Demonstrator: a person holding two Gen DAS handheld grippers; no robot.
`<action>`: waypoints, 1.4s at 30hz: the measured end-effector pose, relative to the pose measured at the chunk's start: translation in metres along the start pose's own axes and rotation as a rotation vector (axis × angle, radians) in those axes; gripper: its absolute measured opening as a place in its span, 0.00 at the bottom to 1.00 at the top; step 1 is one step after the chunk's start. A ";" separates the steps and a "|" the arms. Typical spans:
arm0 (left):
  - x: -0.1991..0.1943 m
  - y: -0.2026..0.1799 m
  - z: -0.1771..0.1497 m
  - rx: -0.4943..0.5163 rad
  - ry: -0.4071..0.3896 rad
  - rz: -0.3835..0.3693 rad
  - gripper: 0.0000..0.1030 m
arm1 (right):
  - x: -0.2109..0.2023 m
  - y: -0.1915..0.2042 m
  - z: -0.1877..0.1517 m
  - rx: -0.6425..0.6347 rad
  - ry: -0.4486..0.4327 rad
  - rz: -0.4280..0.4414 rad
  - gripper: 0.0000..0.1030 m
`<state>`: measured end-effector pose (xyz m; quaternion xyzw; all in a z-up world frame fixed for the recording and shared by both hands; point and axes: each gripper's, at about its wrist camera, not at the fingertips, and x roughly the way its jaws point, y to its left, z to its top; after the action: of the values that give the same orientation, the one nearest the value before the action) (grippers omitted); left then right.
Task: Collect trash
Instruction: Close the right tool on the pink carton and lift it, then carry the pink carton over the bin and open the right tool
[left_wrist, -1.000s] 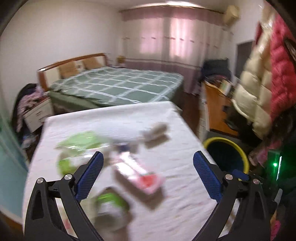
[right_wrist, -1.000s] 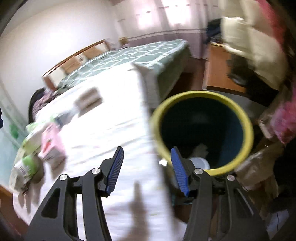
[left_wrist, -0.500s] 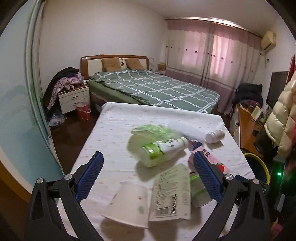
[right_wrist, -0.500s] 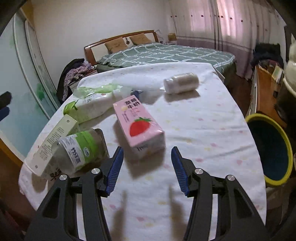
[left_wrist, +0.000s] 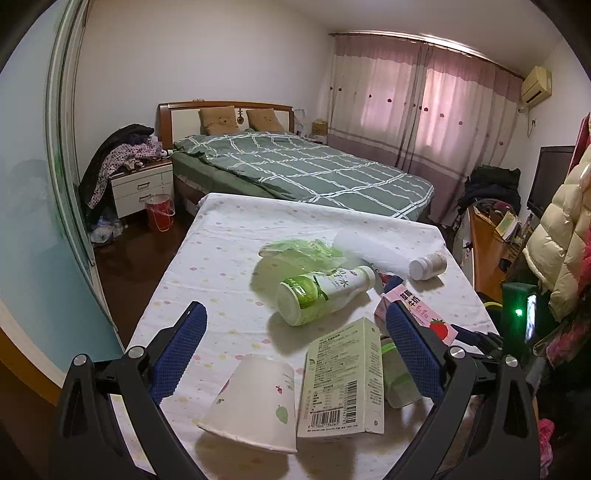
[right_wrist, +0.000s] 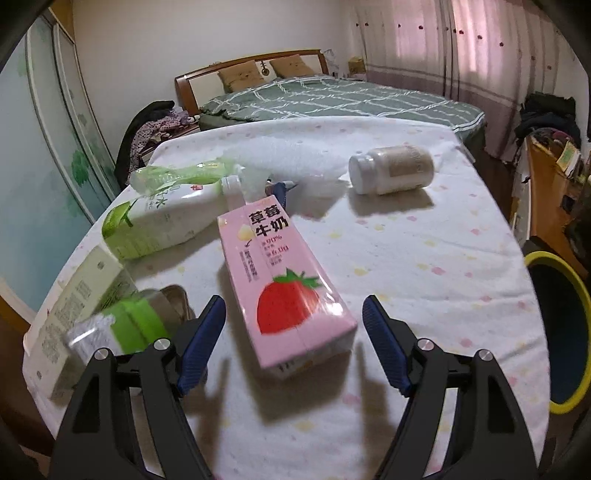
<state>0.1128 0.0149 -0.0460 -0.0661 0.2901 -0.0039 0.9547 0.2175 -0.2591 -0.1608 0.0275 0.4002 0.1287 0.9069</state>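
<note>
Since the earlier frames both views had swung away from the yellow-rimmed bin (right_wrist: 554, 332) and back over the litter, and the jaws of the right gripper (right_wrist: 293, 332) had just been opening. They stood wide apart with the near end of the pink strawberry milk carton (right_wrist: 284, 280) lying between them, the pads clear of its sides. The left gripper (left_wrist: 295, 354) hung open too, its jaws flanking a tipped paper cup (left_wrist: 255, 398) and a flat pale-green box (left_wrist: 345, 376), gripping neither. Beyond these lay a green-and-white bottle (left_wrist: 325, 295) on its side, a crumpled green plastic bag (left_wrist: 303, 251) and a small white pill bottle (right_wrist: 391, 170), also on its side. All rested on the surface (right_wrist: 424, 266), covered with a white cloth with pastel dots. The bin stood on the floor at its right edge. Behind were a bed (left_wrist: 303, 170) with a green checked quilt, a nightstand (left_wrist: 142, 188) and pink curtains (left_wrist: 424, 99).
</note>
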 end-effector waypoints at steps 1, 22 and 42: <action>0.000 0.000 0.000 0.000 0.000 0.000 0.93 | 0.002 0.000 0.001 0.001 0.004 0.010 0.62; 0.023 -0.022 -0.008 0.012 0.043 -0.044 0.93 | -0.077 -0.021 -0.020 0.105 -0.116 0.044 0.45; 0.019 -0.056 -0.016 0.080 0.053 -0.090 0.93 | -0.120 -0.171 -0.044 0.431 -0.215 -0.430 0.46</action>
<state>0.1211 -0.0434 -0.0623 -0.0406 0.3114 -0.0600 0.9475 0.1432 -0.4573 -0.1304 0.1471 0.3168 -0.1573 0.9237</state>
